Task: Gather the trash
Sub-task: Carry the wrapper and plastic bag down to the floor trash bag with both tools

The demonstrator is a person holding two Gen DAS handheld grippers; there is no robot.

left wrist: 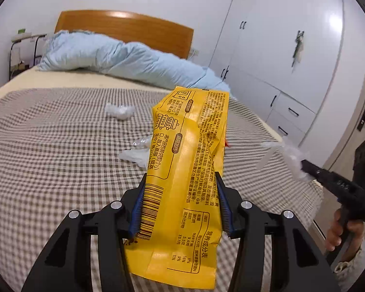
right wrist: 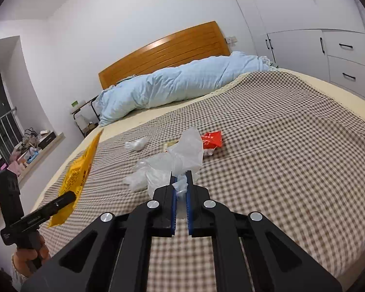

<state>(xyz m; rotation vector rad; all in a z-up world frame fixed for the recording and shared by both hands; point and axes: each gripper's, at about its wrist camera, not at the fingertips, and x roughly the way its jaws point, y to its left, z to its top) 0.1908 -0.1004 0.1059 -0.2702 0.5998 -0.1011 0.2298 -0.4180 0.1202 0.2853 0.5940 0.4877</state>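
My left gripper [left wrist: 181, 182] is shut on a large yellow snack wrapper [left wrist: 187, 160] and holds it upright above the bed; the wrapper also shows at the left of the right wrist view [right wrist: 77, 177]. My right gripper [right wrist: 181, 177] is shut on a clear plastic bag [right wrist: 188, 150], lifted just above the checked bedspread [right wrist: 279, 146]. The same bag shows at the right gripper's tip in the left wrist view [left wrist: 292, 158]. On the bedspread lie a crumpled white tissue [right wrist: 136, 144], a red wrapper [right wrist: 213, 141] and more clear plastic [right wrist: 143, 177].
A light blue duvet [right wrist: 182, 85] lies bunched along the wooden headboard [right wrist: 163, 53]. White wardrobes with drawers [right wrist: 340, 56] stand to the right of the bed. A windowsill with clutter [right wrist: 29, 150] is at the left. A small side table [left wrist: 24, 39] stands by the bed head.
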